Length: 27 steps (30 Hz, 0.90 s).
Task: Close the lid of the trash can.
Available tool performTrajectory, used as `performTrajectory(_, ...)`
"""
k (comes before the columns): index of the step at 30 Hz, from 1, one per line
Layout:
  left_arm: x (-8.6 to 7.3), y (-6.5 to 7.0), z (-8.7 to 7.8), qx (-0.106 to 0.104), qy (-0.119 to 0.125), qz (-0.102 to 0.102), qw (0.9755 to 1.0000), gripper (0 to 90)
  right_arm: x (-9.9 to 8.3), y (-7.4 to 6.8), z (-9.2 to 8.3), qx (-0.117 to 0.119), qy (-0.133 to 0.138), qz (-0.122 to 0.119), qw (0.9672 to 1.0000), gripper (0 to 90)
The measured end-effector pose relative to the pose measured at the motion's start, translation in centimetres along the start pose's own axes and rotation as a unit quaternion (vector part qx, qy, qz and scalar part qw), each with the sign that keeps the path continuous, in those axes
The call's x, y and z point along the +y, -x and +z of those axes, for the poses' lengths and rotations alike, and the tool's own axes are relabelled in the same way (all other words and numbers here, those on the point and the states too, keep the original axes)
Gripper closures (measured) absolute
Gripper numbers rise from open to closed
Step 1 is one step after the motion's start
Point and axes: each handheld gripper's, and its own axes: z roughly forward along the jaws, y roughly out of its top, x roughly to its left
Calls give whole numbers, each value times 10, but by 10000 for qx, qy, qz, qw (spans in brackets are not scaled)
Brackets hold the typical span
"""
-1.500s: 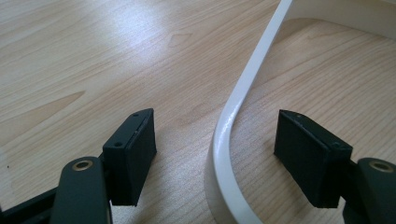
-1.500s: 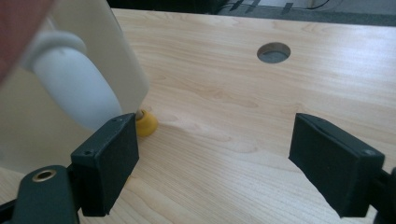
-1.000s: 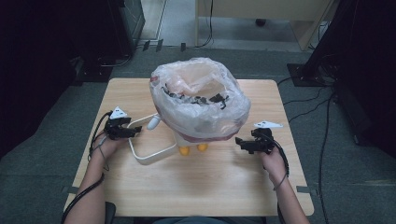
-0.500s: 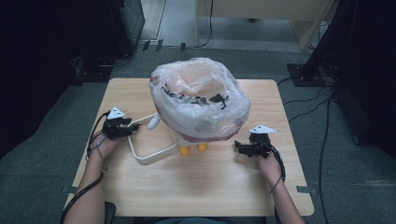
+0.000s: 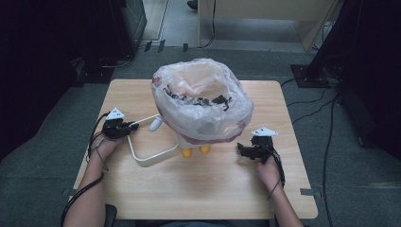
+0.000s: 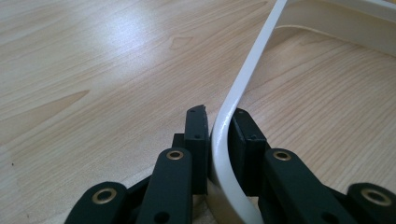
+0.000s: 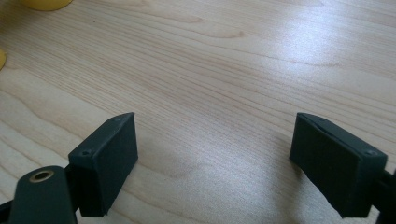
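Observation:
A white bin (image 5: 201, 101) lined with a clear plastic bag stands on small yellow feet (image 5: 187, 152) in the middle of the wooden table. A thin white handle loop (image 5: 151, 158) reaches from the bin toward the left. My left gripper (image 5: 131, 126) sits at the loop's left corner. In the left gripper view its jaws have just been closing and now press on the white handle strip (image 6: 243, 79) from both sides, so the left gripper (image 6: 219, 126) is shut on it. My right gripper (image 5: 240, 150) hovers low to the right of the feet. In its own view the right gripper (image 7: 212, 140) is open over bare wood.
The bag holds dark scraps (image 5: 198, 100) near its rim. A yellow foot (image 7: 44, 3) shows at the top left of the right gripper view. The table (image 5: 198, 194) has bare wood in front of the bin. Cables and dark equipment lie on the floor around it.
My right gripper has drifted slightly left and toward the near edge. The left hand has stayed at the handle loop's corner.

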Motion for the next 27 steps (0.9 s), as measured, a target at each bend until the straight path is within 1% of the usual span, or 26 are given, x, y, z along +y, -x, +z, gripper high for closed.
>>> performTrajectory(1,0,0,0,0,0,0,10000,794,0,0,0,0,1,1,10000,148)
performTrajectory(2,0,-1,-1,-56,-4,-113,9999,795,0,0,0,-1,-1,4,10000,148)
performTrajectory(3,0,-1,-1,-56,-4,-113,9999,797,0,0,0,1,0,2,10000,148)
performTrajectory(5,-1,-5,-3,-137,-17,-284,9995,805,0,0,0,1,-1,4,10000,148)
performTrajectory(6,-1,-5,-3,-137,-17,-284,9995,808,0,0,0,1,-1,4,10000,148)
performTrajectory(7,-1,-6,-3,-183,-3,-377,9991,808,0,0,0,1,-1,4,10000,148)
performTrajectory(9,-2,-8,-5,-214,-12,-442,9988,810,0,0,0,1,-2,4,10000,148)
performTrajectory(12,-3,-9,-7,-110,-40,-337,9994,810,0,0,0,1,-1,5,10000,148)
performTrajectory(14,-2,-9,-9,-72,-27,-303,9995,810,0,0,0,-1,-6,15,10000,148)
performTrajectory(17,0,-10,-14,-40,35,-298,9995,810,0,0,-1,-12,-7,24,10000,148)
performTrajectory(24,4,-11,-23,7,34,-249,9997,810,-1,0,-1,-14,-8,29,10000,148)
performTrajectory(27,4,-14,-26,-32,46,-323,9995,810,-1,0,-1,-14,-9,30,10000,148)
